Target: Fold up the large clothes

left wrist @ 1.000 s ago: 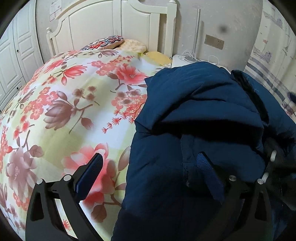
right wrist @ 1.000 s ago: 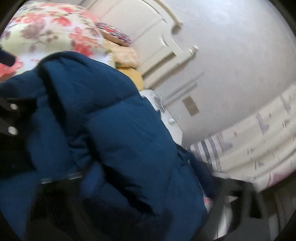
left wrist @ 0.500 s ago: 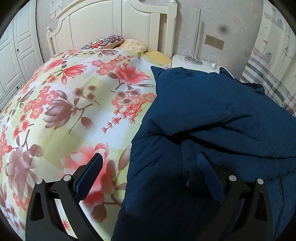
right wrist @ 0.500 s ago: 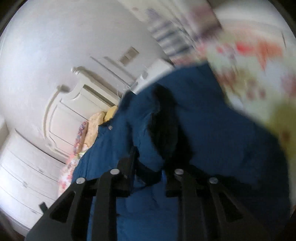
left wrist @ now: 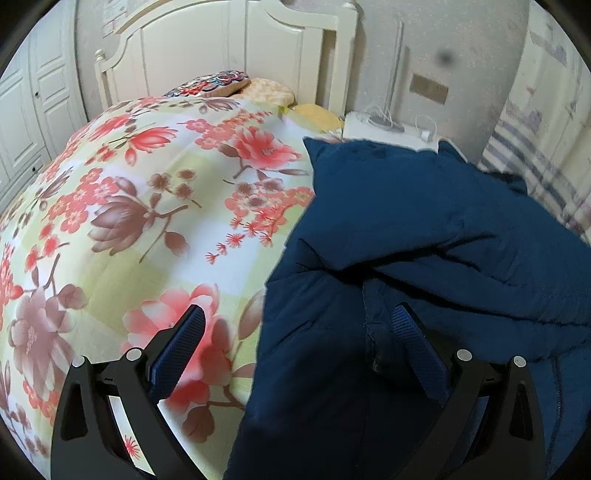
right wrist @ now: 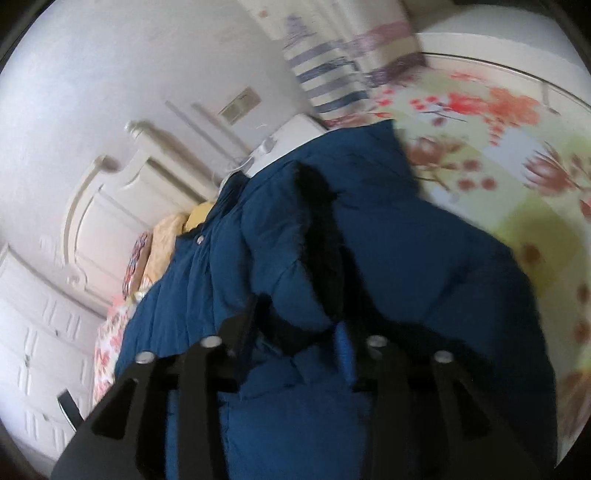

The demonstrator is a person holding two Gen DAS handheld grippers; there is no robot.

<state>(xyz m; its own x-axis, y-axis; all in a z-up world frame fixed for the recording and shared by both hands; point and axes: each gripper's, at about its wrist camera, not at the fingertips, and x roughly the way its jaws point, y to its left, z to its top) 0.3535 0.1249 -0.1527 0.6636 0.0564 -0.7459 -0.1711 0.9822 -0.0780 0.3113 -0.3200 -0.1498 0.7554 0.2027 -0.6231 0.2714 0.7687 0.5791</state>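
While the left gripper point(left wrist: 293, 341) hangs with fingers spread wide, one over the floral bedspread point(left wrist: 155, 229) and one on the puffy navy-blue quilted jacket point(left wrist: 424, 229) heaped on the bed's right side, the right gripper point(right wrist: 295, 332) has just been parting its fingers around a jacket fold.

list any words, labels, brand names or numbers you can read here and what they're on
No text can be read in either view.
White paper notice on the wall above the cream wooden headboard: faint marks, too small and blurred to read.
Dark blue padded jacket: no label or brand showing.
Beige wall plate: no markings visible.
Floral bedspread: pattern only, no words.
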